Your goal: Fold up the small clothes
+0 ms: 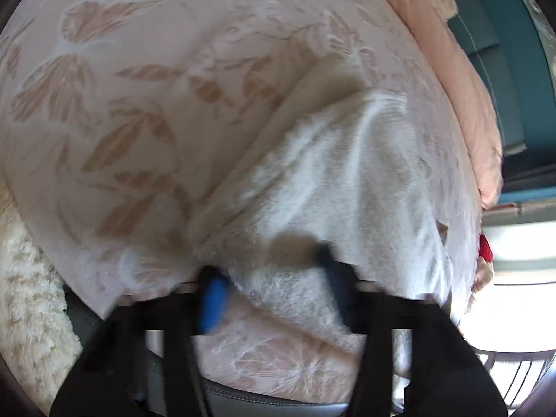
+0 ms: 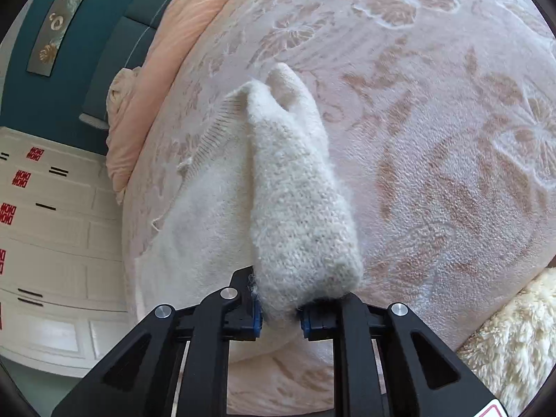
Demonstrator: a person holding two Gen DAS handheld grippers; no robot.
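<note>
A small cream knitted sweater (image 2: 299,208) lies on a pink bedspread with a leaf pattern (image 2: 434,104). My right gripper (image 2: 279,312) is shut on a bunched fold of the sweater, which rises from the jaws and drapes away over the rest of the garment. In the left wrist view the sweater (image 1: 330,180) is blurred and spreads ahead of my left gripper (image 1: 271,278). The left jaws stand wide apart, with sweater fabric lying between and under the blue-padded fingers (image 1: 212,299).
A peach quilt (image 2: 180,34) is bunched along the bed's far side against a teal headboard (image 2: 45,80). A fluffy cream blanket (image 2: 514,340) lies at the bed's near edge. White drawers (image 2: 52,236) stand beside the bed.
</note>
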